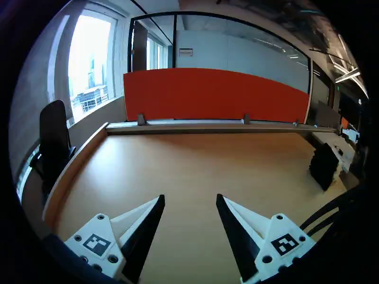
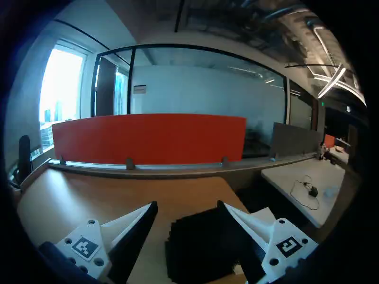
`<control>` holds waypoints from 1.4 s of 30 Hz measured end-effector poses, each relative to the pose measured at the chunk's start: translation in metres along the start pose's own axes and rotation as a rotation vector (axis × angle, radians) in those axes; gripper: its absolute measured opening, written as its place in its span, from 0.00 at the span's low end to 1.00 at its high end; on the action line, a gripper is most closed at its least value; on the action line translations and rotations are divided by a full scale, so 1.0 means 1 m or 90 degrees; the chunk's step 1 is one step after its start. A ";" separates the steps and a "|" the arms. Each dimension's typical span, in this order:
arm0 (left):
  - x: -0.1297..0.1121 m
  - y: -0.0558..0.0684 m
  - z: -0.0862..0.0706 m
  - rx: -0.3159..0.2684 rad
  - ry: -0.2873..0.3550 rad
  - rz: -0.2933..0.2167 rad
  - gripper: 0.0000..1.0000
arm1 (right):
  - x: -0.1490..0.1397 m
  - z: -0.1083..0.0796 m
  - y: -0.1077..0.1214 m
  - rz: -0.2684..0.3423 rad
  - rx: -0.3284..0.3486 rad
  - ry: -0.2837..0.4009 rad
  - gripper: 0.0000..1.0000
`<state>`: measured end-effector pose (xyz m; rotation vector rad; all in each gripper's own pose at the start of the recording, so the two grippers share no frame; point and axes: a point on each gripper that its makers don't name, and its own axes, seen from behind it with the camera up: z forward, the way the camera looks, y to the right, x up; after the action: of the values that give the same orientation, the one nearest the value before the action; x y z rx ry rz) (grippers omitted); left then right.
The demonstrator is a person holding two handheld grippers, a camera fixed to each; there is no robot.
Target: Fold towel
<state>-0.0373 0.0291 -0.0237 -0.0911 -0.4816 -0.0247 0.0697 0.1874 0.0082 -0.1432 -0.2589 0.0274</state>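
Observation:
A black towel [image 2: 201, 246] lies flat on the wooden desk [image 2: 85, 203], folded into a rough rectangle near the desk's right edge. My right gripper [image 2: 187, 208] hangs open just above its near part, with nothing between the fingers. In the left gripper view, my left gripper [image 1: 189, 201] is open over the bare wooden desk [image 1: 199, 165]. At the right side of that view a dark object [image 1: 324, 165] sits by the desk edge; I cannot tell what it is.
An orange divider panel [image 1: 213, 94] on a metal rail closes the desk's far side. A black chair [image 1: 53, 137] stands left of the desk by the window. A white desk [image 2: 303, 184] with a cable and a small device lies beyond a gap to the right.

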 end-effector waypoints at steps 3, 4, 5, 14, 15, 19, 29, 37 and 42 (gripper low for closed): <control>0.013 -0.004 0.001 0.008 0.023 0.000 0.80 | 0.009 -0.001 -0.011 -0.004 0.006 0.015 0.97; 0.018 -0.005 0.001 0.010 0.031 0.000 0.80 | 0.011 -0.002 -0.015 -0.007 0.009 0.020 0.97; 0.022 -0.006 0.001 0.012 0.038 -0.001 0.80 | 0.014 -0.002 -0.018 -0.009 0.011 0.025 0.97; 0.052 -0.016 0.004 0.029 0.093 -0.006 0.80 | 0.030 -0.005 -0.060 -0.006 0.049 0.053 0.97; 0.056 -0.017 0.004 0.030 0.100 -0.007 0.80 | 0.033 -0.005 -0.065 -0.004 0.053 0.058 0.97; 0.074 -0.019 0.004 0.035 0.128 -0.008 0.80 | 0.044 -0.008 -0.089 0.005 0.073 0.076 0.97; 0.105 -0.018 0.004 0.035 0.177 -0.011 0.80 | 0.067 -0.016 -0.138 0.018 0.100 0.114 0.97; 0.115 -0.018 0.004 0.028 0.201 -0.022 0.80 | 0.071 -0.019 -0.154 0.018 0.097 0.117 0.97; 0.116 -0.017 0.004 0.027 0.215 -0.032 0.80 | 0.070 -0.019 -0.160 0.011 0.093 0.114 0.97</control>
<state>0.0630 0.0120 0.0355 -0.0322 -0.1471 -0.0785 0.1434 0.0299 0.0303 -0.0026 -0.0763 0.0498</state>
